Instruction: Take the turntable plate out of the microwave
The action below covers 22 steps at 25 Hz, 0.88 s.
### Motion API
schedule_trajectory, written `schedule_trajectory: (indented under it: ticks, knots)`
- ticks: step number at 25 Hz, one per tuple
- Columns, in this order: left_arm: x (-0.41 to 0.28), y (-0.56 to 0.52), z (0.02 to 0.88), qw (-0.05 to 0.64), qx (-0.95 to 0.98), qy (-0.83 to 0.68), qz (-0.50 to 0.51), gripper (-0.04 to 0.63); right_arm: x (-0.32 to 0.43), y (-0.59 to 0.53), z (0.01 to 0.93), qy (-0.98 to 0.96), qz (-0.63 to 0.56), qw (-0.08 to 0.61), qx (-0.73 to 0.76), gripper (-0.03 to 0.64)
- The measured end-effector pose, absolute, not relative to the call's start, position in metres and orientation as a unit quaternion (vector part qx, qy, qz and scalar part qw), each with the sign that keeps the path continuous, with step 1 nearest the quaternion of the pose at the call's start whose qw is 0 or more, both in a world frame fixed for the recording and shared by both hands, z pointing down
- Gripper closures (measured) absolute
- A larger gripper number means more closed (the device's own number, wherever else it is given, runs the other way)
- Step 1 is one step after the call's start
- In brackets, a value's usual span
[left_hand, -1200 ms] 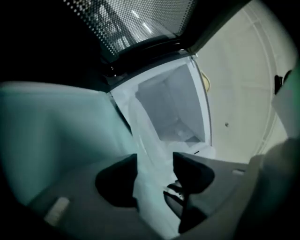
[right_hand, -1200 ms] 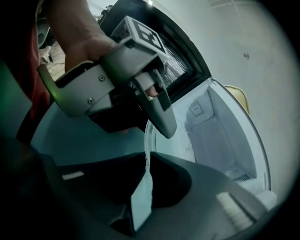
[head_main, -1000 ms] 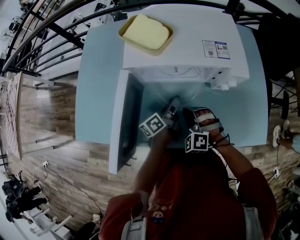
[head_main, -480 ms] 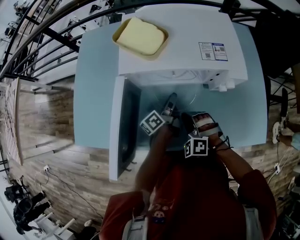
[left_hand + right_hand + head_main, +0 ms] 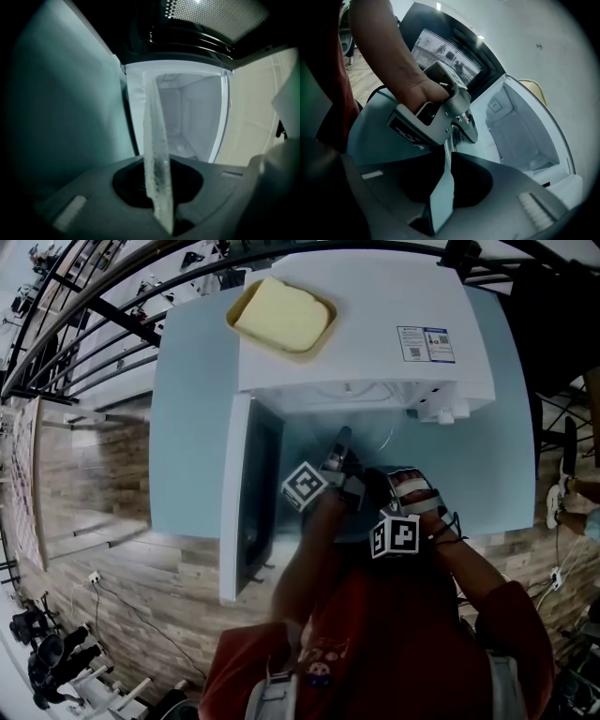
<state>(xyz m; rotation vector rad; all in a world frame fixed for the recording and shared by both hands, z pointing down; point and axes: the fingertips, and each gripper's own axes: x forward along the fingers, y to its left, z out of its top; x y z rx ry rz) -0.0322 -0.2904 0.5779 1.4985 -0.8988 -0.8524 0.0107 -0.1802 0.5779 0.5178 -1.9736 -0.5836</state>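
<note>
Left gripper view: glass plate (image 5: 154, 131) at microwave (image 5: 366, 324) mouth, thin rim pinched in left tongs (image 5: 157, 161), just closing on it, and in right tongs (image 5: 446, 161); risk of slipping and breaking on tabletop (image 5: 192, 427) from uneven twisting.

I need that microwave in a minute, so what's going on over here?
A person is getting the clear glass turntable plate out of the white microwave, whose door stands open to the side. The left gripper has just been closing its jaws and pinches the plate's edge. The right gripper clamps the same edge beside it. The plate appears partly out of the opening, over the light blue table.
</note>
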Motion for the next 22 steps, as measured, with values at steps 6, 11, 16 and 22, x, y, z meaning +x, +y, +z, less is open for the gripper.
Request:
schedule_trajectory:
  ticks: [6,11,16,22]
  knots:
    - [-0.03,-0.282,0.577,0.57,0.633,-0.379,-0.361,0.569,0.033,-0.171,0.569,-0.837,-0.163,0.456,0.257,0.581]
    - [-0.026,-0.265,0.578,0.581,0.622,-0.383,-0.36,0.572,0.052,-0.177,0.554,-0.851,-0.104,0.408,0.313,0.589]
    - [-0.023,-0.247,0.572,0.573,0.629,-0.39,-0.352,0.574,0.064,-0.175,0.54,-0.862,-0.051,0.367,0.347,0.603]
    - [-0.029,-0.225,0.571,0.574,0.618,-0.403,-0.356,0.574,0.075,-0.172,0.526,-0.87,-0.017,0.322,0.373,0.617]
